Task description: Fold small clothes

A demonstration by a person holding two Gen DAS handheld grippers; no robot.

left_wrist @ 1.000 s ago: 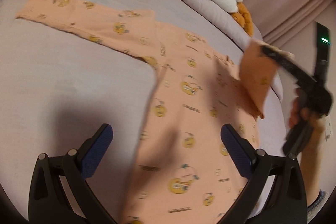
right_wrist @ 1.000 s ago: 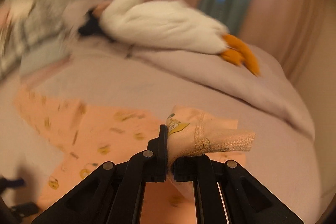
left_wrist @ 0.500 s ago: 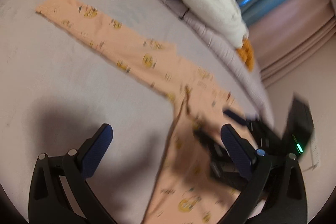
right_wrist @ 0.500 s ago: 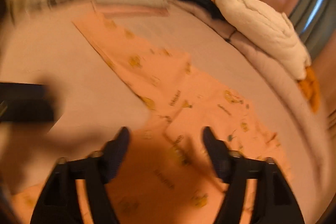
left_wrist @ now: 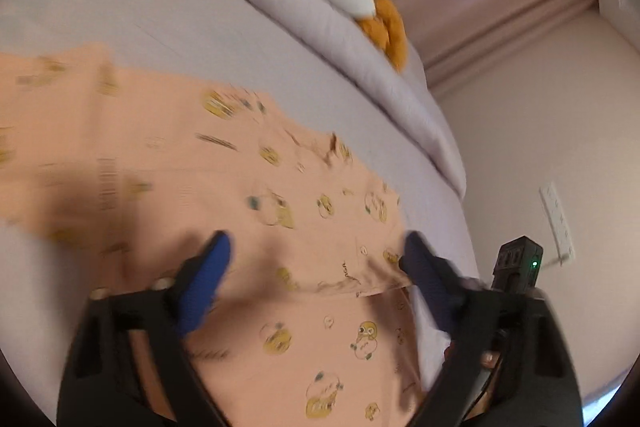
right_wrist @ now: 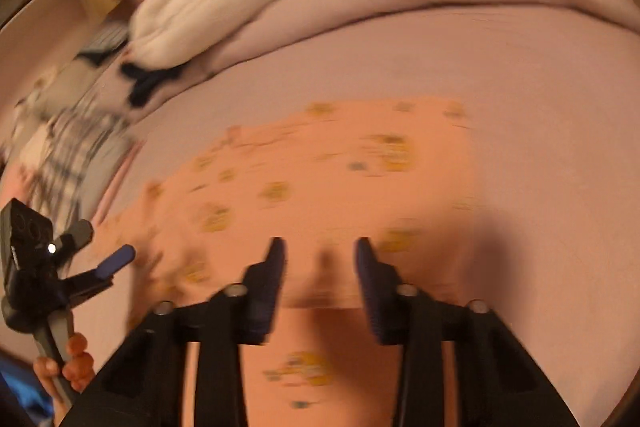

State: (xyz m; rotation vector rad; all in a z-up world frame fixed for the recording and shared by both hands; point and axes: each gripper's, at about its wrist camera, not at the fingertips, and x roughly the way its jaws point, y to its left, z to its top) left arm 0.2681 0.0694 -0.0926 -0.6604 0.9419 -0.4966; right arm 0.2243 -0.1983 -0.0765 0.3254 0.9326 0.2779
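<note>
One peach printed garment is lying spread on the bed, its near part folded over. Two grippers are hovering above it: the left gripper with jaws apart and closing, the right gripper narrower, also closing, neither pinching cloth.

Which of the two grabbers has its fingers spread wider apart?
The left gripper. Its blue pads stand far apart over the peach garment; the right gripper has a narrower gap. Both are closing.
</note>
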